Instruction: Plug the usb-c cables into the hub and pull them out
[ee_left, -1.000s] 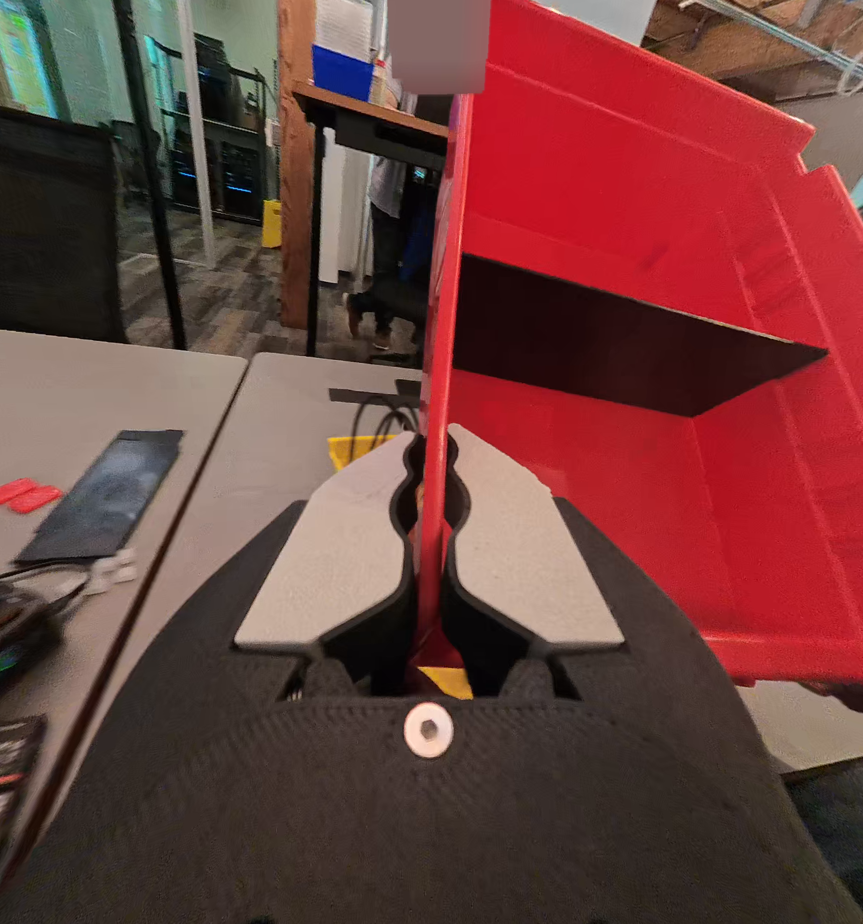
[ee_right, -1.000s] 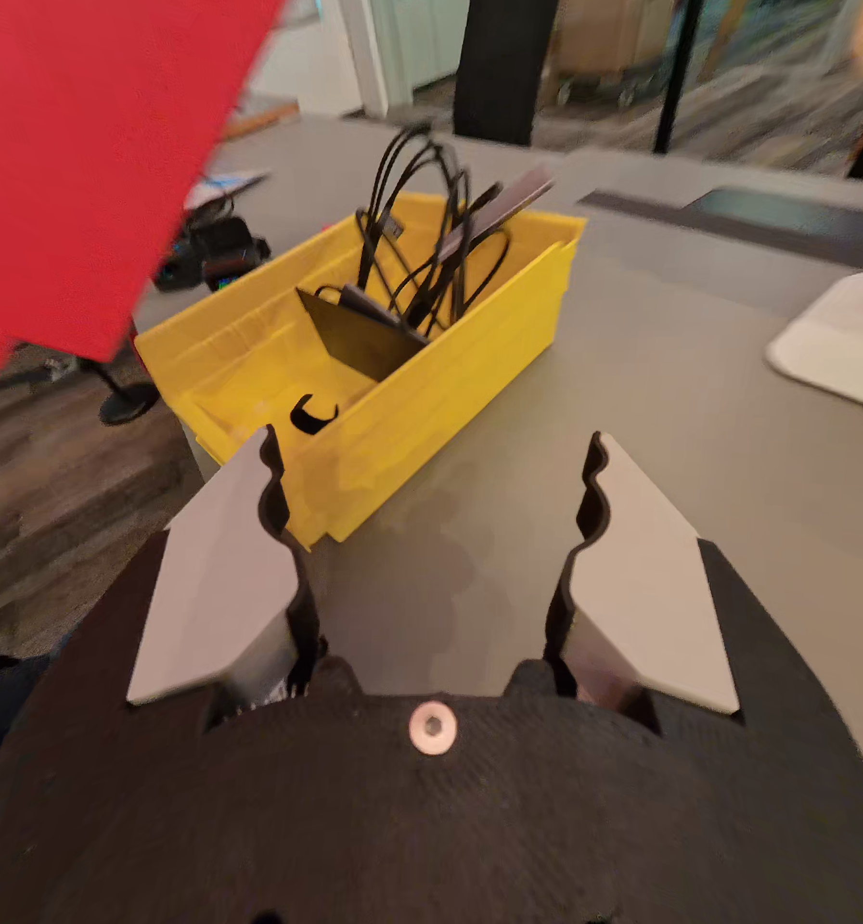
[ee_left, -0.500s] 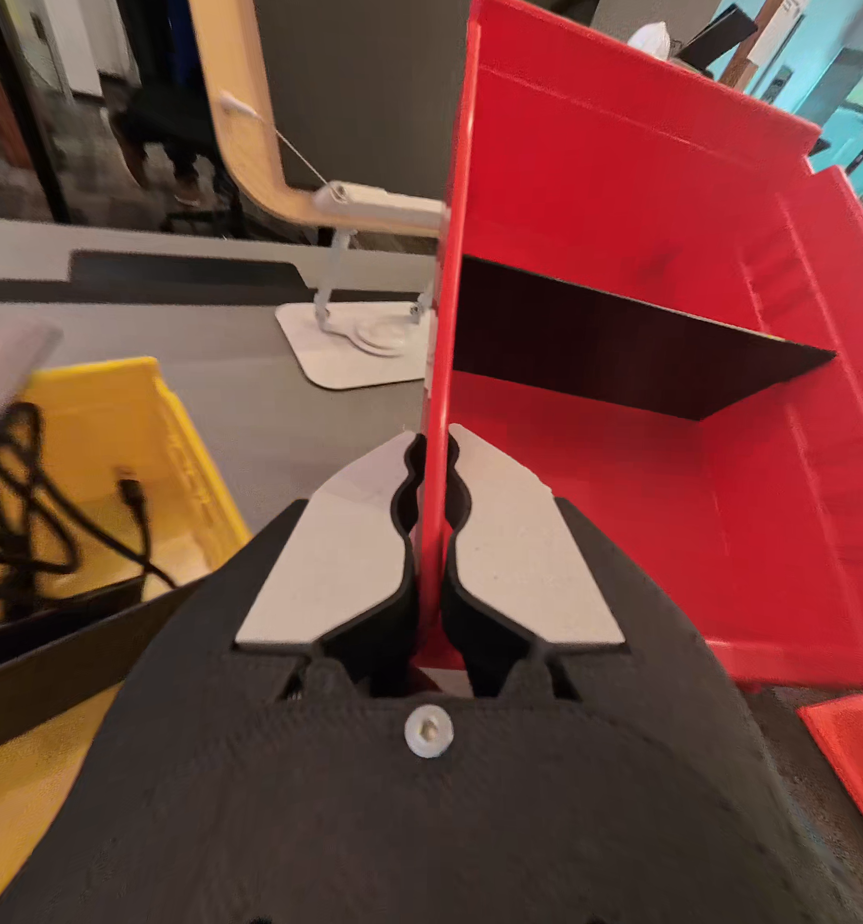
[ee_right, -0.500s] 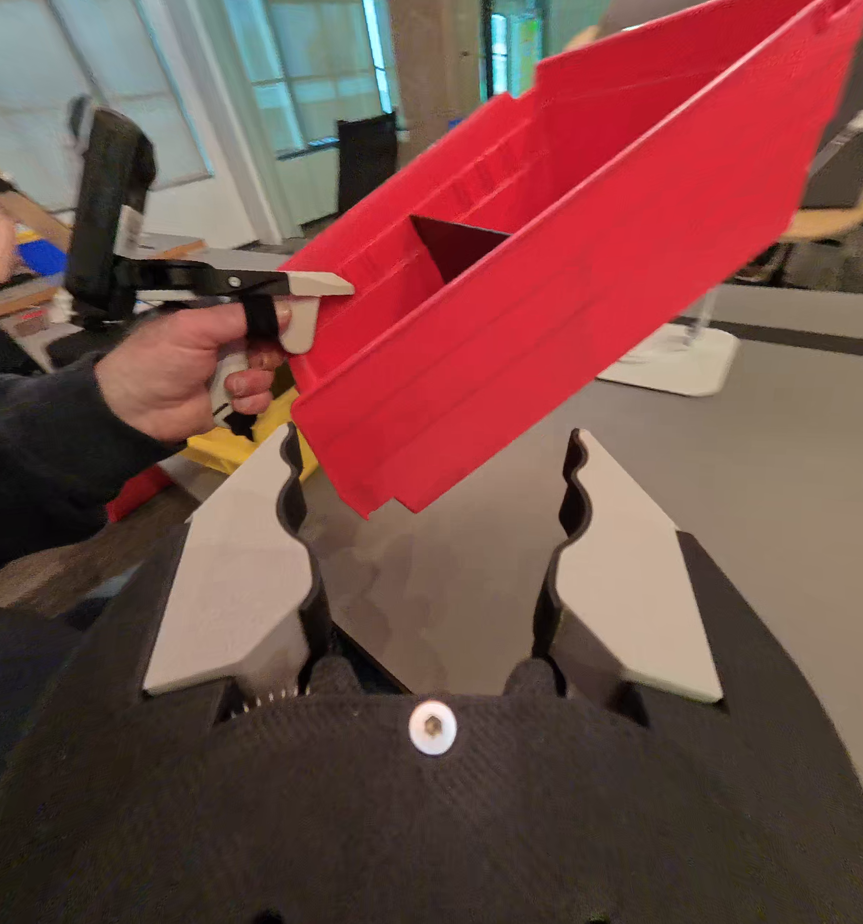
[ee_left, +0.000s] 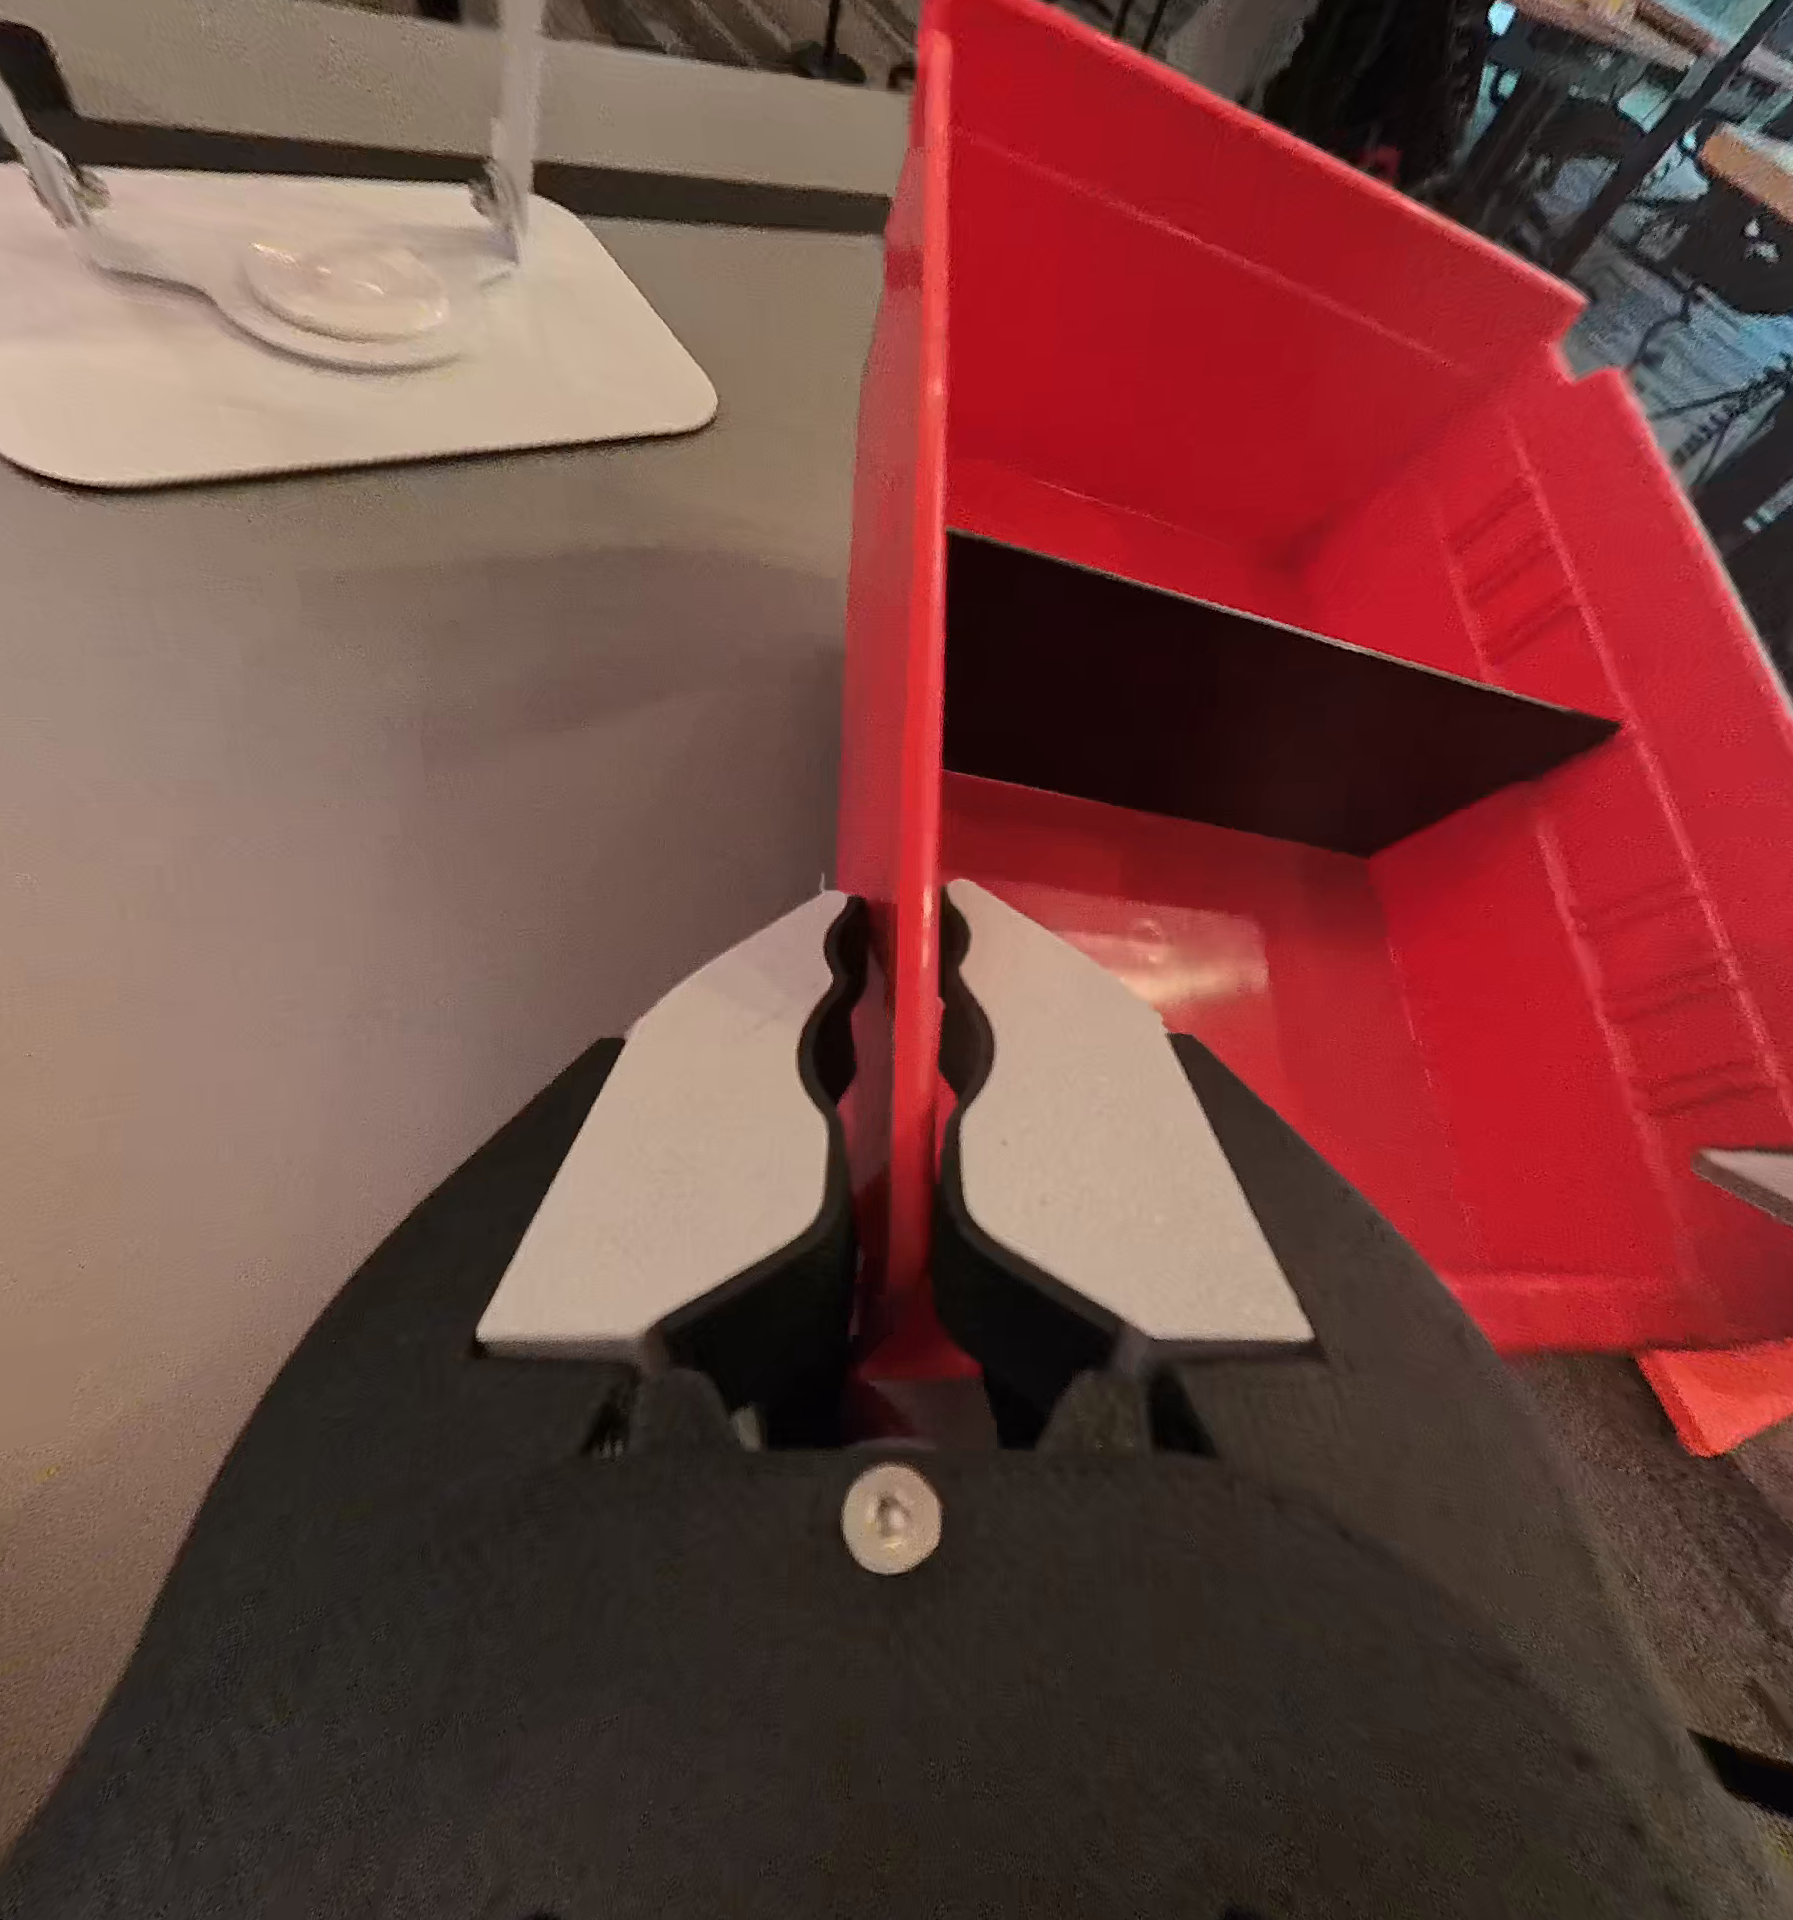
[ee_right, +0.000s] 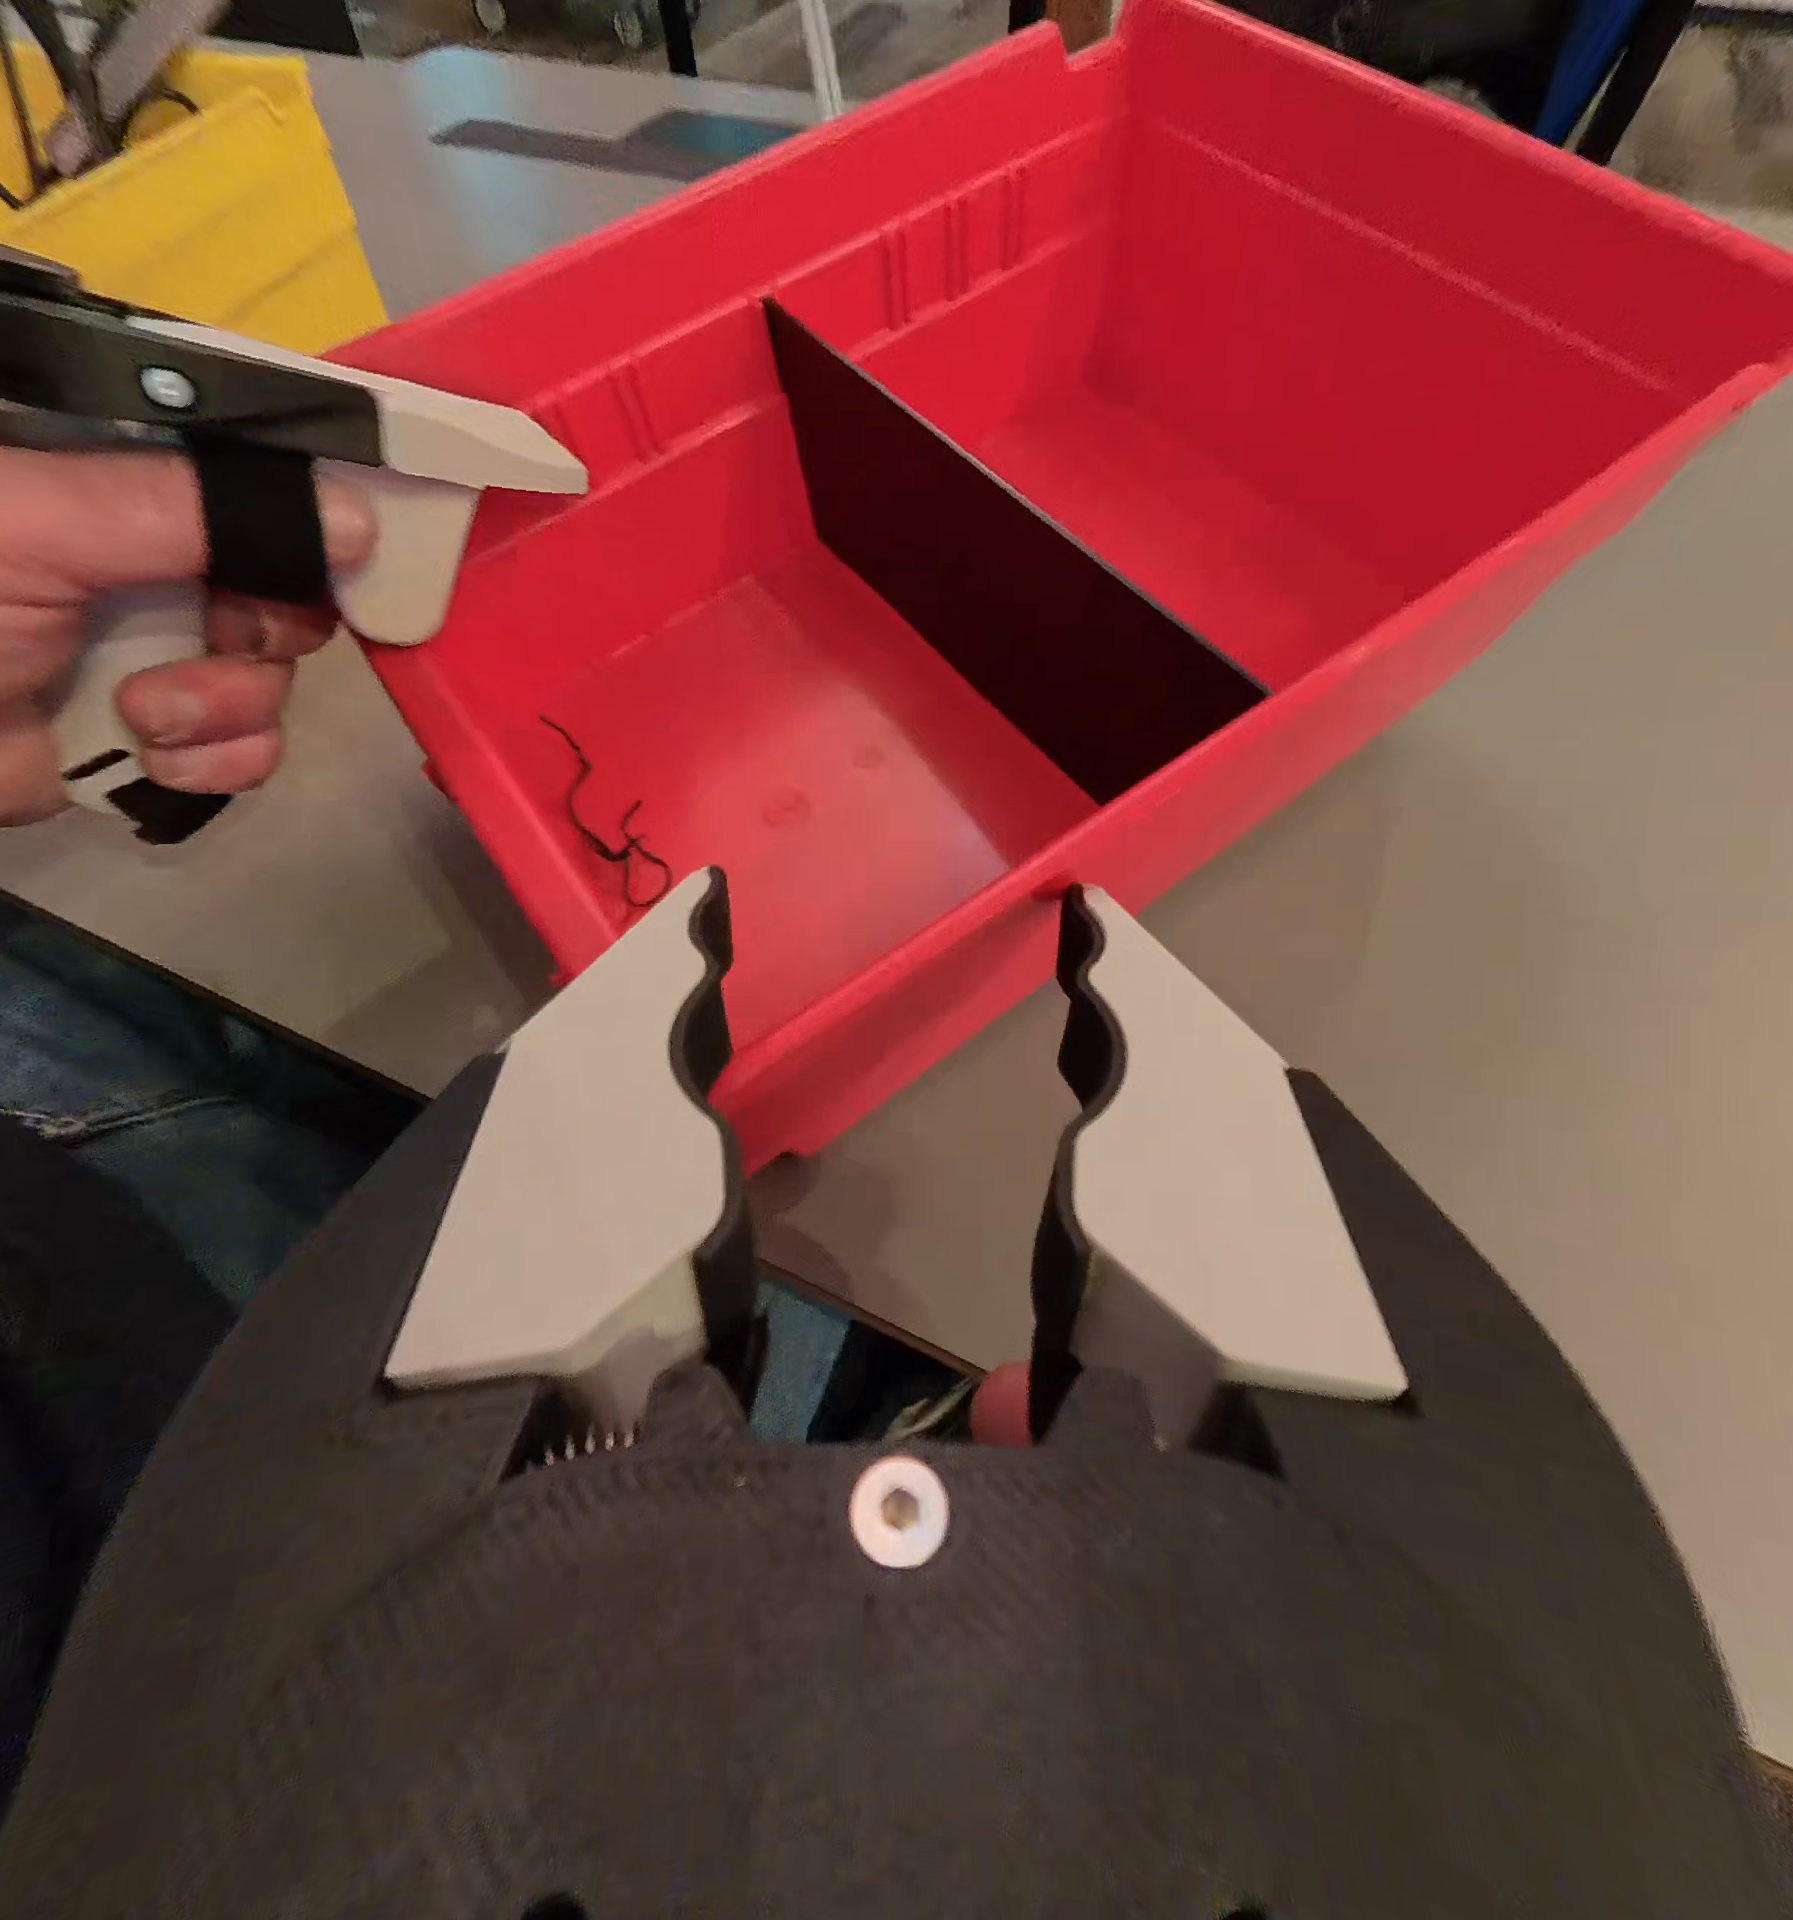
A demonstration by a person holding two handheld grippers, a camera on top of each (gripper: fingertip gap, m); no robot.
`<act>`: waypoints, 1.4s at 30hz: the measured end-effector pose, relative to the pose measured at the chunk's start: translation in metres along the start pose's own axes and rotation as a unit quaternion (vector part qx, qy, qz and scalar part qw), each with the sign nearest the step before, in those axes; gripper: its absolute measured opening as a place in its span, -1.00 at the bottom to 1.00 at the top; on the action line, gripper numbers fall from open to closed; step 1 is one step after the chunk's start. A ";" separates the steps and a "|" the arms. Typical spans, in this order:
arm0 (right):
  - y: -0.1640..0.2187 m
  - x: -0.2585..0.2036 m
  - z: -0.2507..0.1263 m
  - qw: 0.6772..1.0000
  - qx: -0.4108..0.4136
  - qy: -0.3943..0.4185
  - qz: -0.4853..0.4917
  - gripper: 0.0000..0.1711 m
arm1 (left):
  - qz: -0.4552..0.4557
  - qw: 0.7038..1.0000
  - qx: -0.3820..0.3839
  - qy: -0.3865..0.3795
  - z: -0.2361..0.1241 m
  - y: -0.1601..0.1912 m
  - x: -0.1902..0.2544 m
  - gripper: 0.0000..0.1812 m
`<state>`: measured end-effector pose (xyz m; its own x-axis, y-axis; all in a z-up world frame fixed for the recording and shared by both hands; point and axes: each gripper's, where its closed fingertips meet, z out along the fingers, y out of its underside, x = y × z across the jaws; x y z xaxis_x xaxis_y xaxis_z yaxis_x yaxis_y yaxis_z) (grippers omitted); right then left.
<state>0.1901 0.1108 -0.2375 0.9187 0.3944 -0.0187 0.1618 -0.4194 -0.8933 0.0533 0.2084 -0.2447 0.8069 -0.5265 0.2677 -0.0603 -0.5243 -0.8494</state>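
Note:
My left gripper (ee_left: 900,899) is shut on the side wall of a red bin (ee_left: 1235,343) that has a black divider (ee_left: 1183,727) across its middle. In the right wrist view the red bin (ee_right: 1287,312) sits tilted, low over the grey table (ee_right: 1598,831), with the left gripper (ee_right: 476,457) clamped on its left wall and a hand (ee_right: 61,603) holding that gripper. My right gripper (ee_right: 892,894) is open and empty, its fingertips at the bin's near wall. Black cables (ee_right: 30,125) stick out of a yellow bin (ee_right: 196,218) at the far left. No hub is clearly visible.
A thin black thread (ee_right: 601,821) lies in the red bin's near compartment. A white stand base (ee_left: 300,312) sits on the table to the bin's left. A red-orange flat piece (ee_left: 1754,1392) lies low beyond the table edge. The person's legs (ee_right: 144,1091) are below the near edge. Some 20 cm of space lies between my two pairs of fingers.
The left gripper has swung the red bin around and down from the air to low over the table. The right gripper has narrowed its opening and now sits at the bin's near wall.

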 end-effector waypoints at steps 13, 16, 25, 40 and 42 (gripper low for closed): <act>0.014 0.121 -0.002 0.991 -0.071 0.096 -0.065 -0.93 | 0.018 0.974 -0.079 0.209 -0.034 0.019 0.094 -0.45; 0.013 0.133 0.001 0.991 -0.076 0.084 -0.068 -0.92 | 0.052 0.980 -0.052 0.186 -0.072 0.000 0.076 -0.46; 0.017 0.169 -0.011 0.991 -0.078 0.094 -0.056 -0.95 | 0.171 0.934 -0.085 -0.303 -0.247 -0.014 -0.223 -0.32; 0.038 0.240 -0.054 0.984 -0.088 0.153 -0.005 -0.95 | -0.028 0.946 -0.154 -0.284 -0.283 0.075 -0.334 -0.94; 0.040 0.248 -0.058 0.984 -0.088 0.158 0.001 -0.95 | -0.037 0.948 -0.153 -0.275 -0.289 0.077 -0.339 -0.95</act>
<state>0.4449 0.1444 -0.2524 0.9806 0.1318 0.1450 0.1945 -0.5654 -0.8015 -0.3948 0.1537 -0.2693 0.9949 -0.0965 -0.0284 -0.0921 -0.7601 -0.6432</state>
